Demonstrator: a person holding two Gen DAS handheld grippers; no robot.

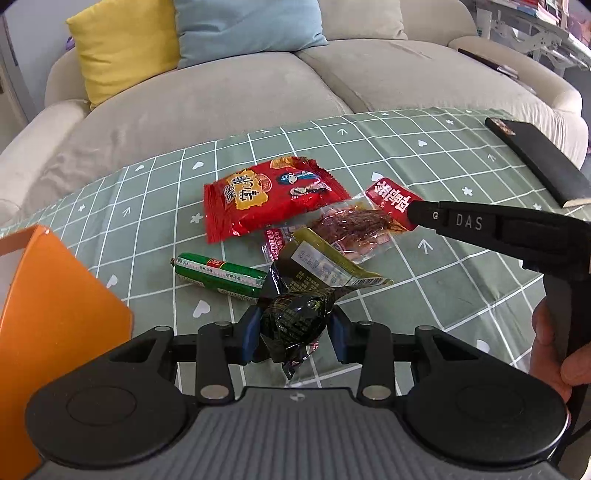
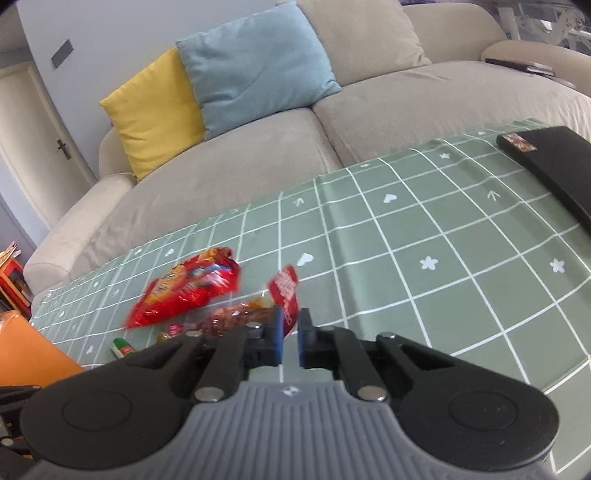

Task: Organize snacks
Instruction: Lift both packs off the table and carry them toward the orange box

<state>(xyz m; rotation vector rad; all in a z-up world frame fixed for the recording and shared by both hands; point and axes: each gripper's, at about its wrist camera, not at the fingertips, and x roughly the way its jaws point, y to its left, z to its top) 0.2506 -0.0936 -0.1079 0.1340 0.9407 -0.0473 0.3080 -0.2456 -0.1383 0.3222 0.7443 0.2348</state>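
My left gripper (image 1: 295,334) is shut on a black-and-green snack packet (image 1: 295,321) and holds it above the green checked tablecloth (image 1: 461,155). On the cloth lie a large red snack bag (image 1: 266,199), a green sausage stick (image 1: 218,277) and a clear packet of reddish snack with a red end (image 1: 365,221). My right gripper (image 2: 290,336) is shut on the red end of that clear packet (image 2: 286,291); it also shows in the left wrist view (image 1: 417,214). The red bag (image 2: 188,288) lies to its left.
An orange box (image 1: 55,314) stands at the left edge of the table. A black book (image 1: 535,162) lies at the far right. A beige sofa (image 1: 221,92) with a yellow cushion (image 1: 122,48) and a blue cushion (image 1: 247,26) stands behind the table.
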